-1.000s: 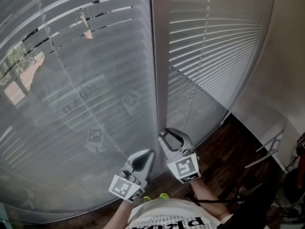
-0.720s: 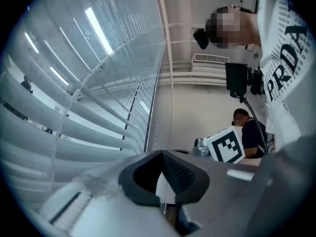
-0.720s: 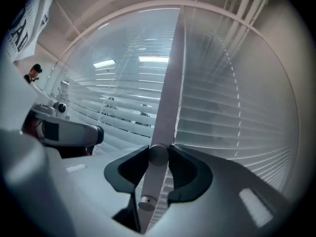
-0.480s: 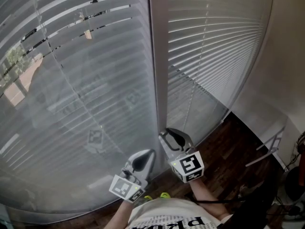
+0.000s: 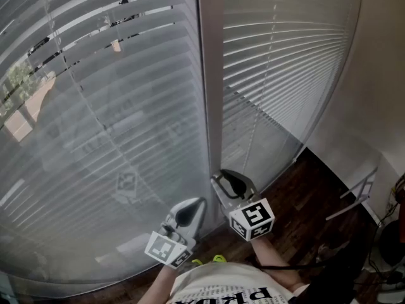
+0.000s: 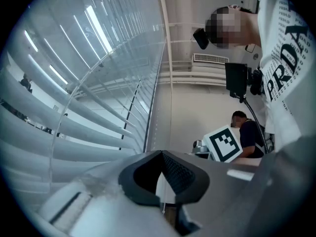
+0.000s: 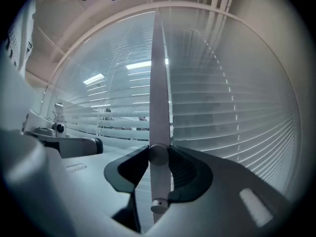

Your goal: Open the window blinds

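Note:
Two slatted blinds hang side by side, the left blind [image 5: 95,138] and the right blind [image 5: 285,62], split by a grey upright window post [image 5: 210,75]. Their slats are nearly flat shut, with a few gaps high on the left. My right gripper [image 5: 231,181] sits at the foot of the post, shut on the grey tilt wand [image 7: 159,107]. The wand runs straight up between the pads of the right gripper [image 7: 159,157], its end cap just below them. Beside it my left gripper [image 5: 186,213] is shut. In the left gripper view, a thin pale thread shows under the left gripper [image 6: 163,174].
Dark wood floor [image 5: 297,214] lies below the blinds. A plain wall [image 5: 373,94] closes the right side, with a metal frame [image 5: 357,195] leaning near it. A seated person [image 6: 247,132] is behind me in the left gripper view.
My right gripper has twisted on the spot: its marker cube has turned and shifted slightly right. The left gripper has stayed put.

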{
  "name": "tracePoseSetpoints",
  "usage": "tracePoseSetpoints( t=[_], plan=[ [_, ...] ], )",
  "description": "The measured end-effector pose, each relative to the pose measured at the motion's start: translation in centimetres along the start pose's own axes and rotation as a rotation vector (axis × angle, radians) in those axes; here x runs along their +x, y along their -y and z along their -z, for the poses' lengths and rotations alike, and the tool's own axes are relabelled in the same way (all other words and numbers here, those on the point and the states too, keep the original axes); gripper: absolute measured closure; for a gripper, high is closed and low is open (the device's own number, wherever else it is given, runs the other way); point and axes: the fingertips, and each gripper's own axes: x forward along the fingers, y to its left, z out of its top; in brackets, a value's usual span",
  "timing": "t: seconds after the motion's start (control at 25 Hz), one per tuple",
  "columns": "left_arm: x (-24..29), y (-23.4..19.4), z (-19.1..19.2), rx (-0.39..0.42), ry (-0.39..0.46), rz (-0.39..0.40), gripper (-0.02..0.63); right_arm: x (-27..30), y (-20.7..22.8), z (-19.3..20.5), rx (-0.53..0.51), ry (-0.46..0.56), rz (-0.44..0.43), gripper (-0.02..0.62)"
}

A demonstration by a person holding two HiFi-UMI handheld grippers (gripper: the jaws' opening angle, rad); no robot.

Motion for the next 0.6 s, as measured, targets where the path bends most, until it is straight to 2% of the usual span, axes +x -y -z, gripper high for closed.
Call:
tracePoseSetpoints(
  t=[0.12, 0.24, 0.6],
  plan=[
    [0.0, 0.1, 0.0, -0.001, 0.000, 0.000, 0.615, -0.1, -0.1, 0.1, -0.065, -0.020, -0.021, 0.462],
    [-0.1, 0.0, 0.1, -0.002, -0.001, -0.002, 0.615, -0.2, -0.6, -0.2, -0.188, -0.053, -0.049, 0.463],
    [0.5, 0.2, 0.0, -0.003, 0.004, 0.008, 0.615, -0.5, -1.7, 0.2, -0.817, -0.162, -0.044, 0.463]
  ],
)
